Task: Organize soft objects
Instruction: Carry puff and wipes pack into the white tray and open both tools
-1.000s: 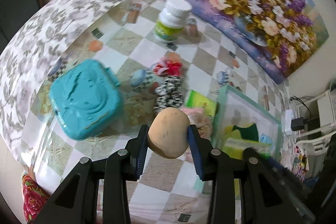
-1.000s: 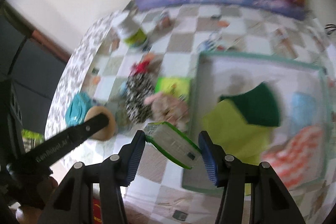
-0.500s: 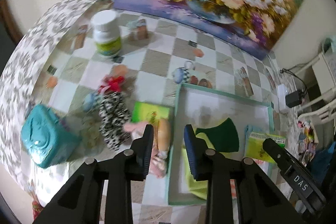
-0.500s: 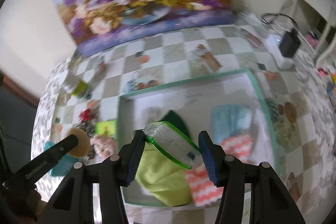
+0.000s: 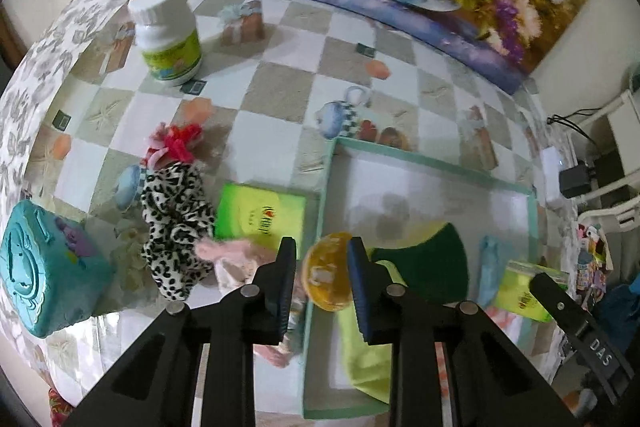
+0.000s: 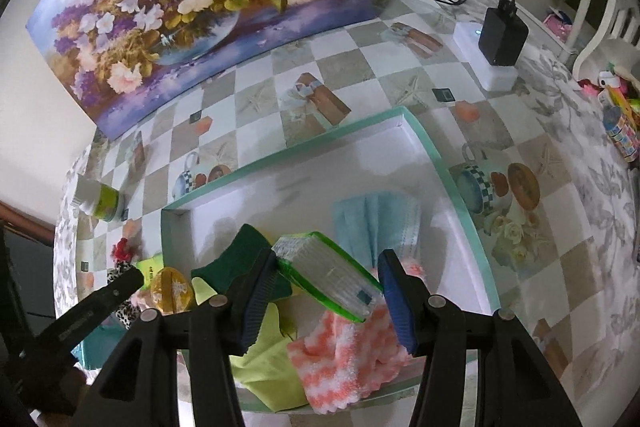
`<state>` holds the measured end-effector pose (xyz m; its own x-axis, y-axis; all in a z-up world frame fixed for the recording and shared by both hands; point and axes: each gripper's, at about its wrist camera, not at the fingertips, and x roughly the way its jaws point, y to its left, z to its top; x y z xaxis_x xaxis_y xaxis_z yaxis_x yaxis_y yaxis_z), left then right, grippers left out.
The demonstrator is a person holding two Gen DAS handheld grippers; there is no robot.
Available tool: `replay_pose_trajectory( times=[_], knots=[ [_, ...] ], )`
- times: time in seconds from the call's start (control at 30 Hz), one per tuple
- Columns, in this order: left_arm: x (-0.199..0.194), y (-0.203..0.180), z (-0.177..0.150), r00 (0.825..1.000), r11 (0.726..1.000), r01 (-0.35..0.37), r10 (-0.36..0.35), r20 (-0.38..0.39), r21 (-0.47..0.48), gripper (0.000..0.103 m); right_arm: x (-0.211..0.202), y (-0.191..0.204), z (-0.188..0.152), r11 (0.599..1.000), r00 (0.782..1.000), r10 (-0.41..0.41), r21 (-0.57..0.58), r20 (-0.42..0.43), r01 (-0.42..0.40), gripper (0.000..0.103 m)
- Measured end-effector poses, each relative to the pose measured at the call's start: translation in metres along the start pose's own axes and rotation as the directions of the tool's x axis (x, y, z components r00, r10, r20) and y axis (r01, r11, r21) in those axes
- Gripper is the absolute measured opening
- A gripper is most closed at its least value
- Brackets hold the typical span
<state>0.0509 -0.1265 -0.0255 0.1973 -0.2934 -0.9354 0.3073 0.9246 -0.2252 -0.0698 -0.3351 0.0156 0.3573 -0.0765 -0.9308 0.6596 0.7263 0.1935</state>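
Left of the shallow teal-rimmed white tray (image 5: pixel 436 167): leopard-print fabric scrunchie (image 5: pixel 176 223), pink plush scrap (image 5: pixel 236 255) on the checkered tabletop (image 5: pixel 280 95). Left claw (image 5: pixel 322 277) pinches a round yellow-tan sponge ball (image 5: pixel 326 277) over the tray's left rim. Right claw (image 6: pixel 330 283) pinches a green-edged tissue pack (image 6: pixel 328 275) above the tray's towels. Risk: releasing now, the ball could strike the rim and roll outside.

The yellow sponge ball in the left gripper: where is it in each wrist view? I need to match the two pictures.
Left wrist: yellow sponge ball low centre, between the left gripper's pads, over the tray's near-left rim.
Right wrist: lower left, beside the dark green sponge.
Shared landmark: teal-rimmed tray.
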Motion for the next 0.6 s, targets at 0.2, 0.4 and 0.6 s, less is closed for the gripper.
replay_pose_trajectory(
  times=[0.2, 0.4, 0.6],
  knots=[
    [0.007, 0.010, -0.001, 1.000, 1.000, 0.007, -0.007, -0.014, -0.024, 0.027, 0.002, 0.004, -0.003, 1.000, 1.000, -0.009, -0.013, -0.009, 0.009, 0.056],
    [0.019, 0.004, -0.008, 0.997, 0.999, 0.038, -0.038, -0.061, -0.013, 0.027, 0.005, -0.001, -0.004, 1.000, 0.999, -0.023, 0.003, -0.022, 0.024, 0.056],
    [0.019, -0.011, -0.014, 0.997, 0.999, 0.035, -0.032, -0.065, 0.039, 0.027, 0.005, -0.001, -0.004, 1.000, 0.999, -0.024, 0.002, -0.026, 0.025, 0.056]
  ],
)
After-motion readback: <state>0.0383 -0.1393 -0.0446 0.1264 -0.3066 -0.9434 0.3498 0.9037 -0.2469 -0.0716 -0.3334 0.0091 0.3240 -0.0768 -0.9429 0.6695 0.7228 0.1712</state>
